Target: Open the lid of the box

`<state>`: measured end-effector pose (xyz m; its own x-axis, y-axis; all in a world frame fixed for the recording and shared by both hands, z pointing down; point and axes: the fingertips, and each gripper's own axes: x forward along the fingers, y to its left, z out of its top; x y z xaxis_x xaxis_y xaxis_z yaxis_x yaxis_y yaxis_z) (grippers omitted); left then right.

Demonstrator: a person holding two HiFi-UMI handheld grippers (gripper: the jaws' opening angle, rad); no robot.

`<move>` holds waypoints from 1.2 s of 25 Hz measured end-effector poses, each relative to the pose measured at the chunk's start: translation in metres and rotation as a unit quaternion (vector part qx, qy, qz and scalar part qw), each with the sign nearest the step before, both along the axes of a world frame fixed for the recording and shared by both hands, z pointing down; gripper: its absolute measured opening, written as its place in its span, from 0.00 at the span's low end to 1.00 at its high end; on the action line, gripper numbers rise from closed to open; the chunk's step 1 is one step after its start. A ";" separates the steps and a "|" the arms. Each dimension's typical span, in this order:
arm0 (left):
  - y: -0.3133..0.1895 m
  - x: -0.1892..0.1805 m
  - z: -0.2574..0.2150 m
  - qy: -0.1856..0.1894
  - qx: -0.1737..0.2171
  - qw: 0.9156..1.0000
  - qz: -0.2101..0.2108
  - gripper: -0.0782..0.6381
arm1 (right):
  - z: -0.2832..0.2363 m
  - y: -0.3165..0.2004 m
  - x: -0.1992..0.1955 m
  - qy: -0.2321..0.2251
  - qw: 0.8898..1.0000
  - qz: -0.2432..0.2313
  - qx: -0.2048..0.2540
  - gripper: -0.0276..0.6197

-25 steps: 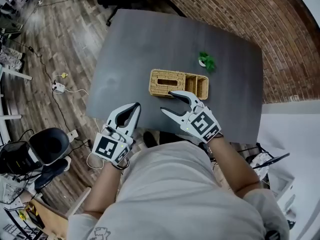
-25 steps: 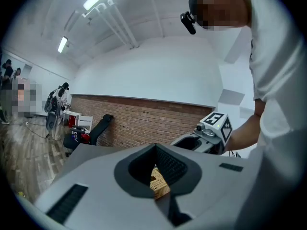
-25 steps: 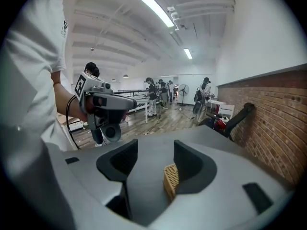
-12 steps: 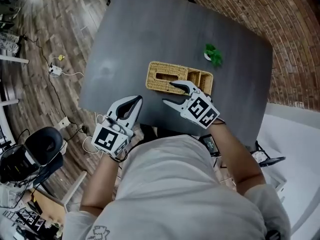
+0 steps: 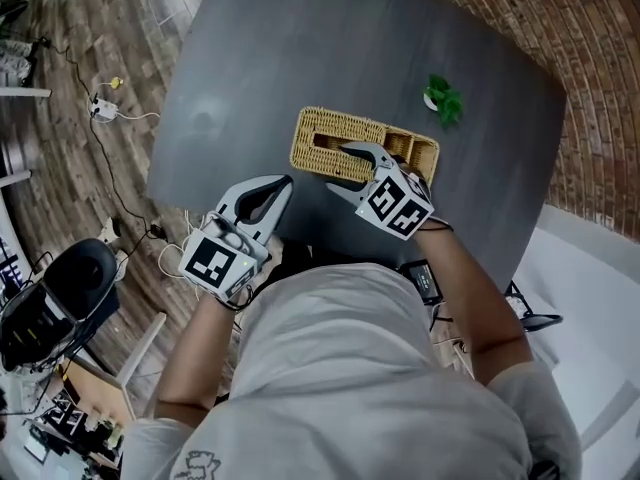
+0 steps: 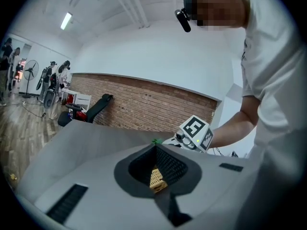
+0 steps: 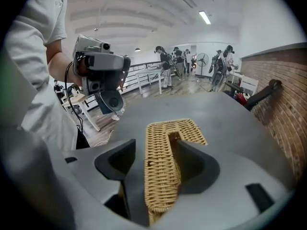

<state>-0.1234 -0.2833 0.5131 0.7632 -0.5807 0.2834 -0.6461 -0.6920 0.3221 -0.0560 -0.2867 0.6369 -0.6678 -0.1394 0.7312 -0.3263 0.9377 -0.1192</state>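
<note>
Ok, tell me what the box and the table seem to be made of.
Box: woven wicker or rattan, pale tan, going by its interlaced strands. Table: smooth, matt dark grey top; perhaps laminate or painted board, can't tell which.

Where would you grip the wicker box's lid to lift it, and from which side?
Probably the lid by its near long edge, coming down from the front: the woven top lies flat and wide, and that edge is free.

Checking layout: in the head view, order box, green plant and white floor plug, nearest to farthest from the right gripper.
1. Box, directly under the right gripper.
2. Plant, beyond it to the right on the table.
3. Plug, on the floor, far left.
</note>
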 end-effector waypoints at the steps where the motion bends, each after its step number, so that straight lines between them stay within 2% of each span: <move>1: -0.003 0.000 0.003 -0.001 -0.001 1.000 -0.001 0.12 | 0.005 0.000 -0.001 0.004 1.000 -0.005 -0.003 0.46; 7: -0.012 0.000 0.018 0.004 -0.018 1.000 0.000 0.12 | 0.025 0.001 -0.011 0.028 0.999 -0.036 0.001 0.46; 12: -0.013 -0.001 0.022 0.005 -0.022 1.000 -0.004 0.12 | 0.040 0.005 -0.011 0.056 0.997 -0.044 0.004 0.47; 19: -0.011 -0.002 0.028 0.003 -0.027 1.000 -0.016 0.12 | 0.052 0.004 -0.007 0.094 0.993 -0.059 0.033 0.45; 25: -0.007 -0.004 0.026 0.002 -0.025 0.999 -0.020 0.12 | 0.053 0.004 -0.007 0.104 0.991 -0.069 0.036 0.44; 30: 0.000 -0.011 0.022 -0.005 -0.024 0.999 -0.020 0.12 | 0.047 0.004 -0.006 0.096 0.993 -0.068 0.012 0.44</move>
<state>-0.1343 -0.2833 0.5356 0.7368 -0.5960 0.3194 -0.6762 -0.6495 0.3478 -0.0623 -0.2826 0.6838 -0.5309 -0.0774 0.8439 -0.2113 0.9765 -0.0433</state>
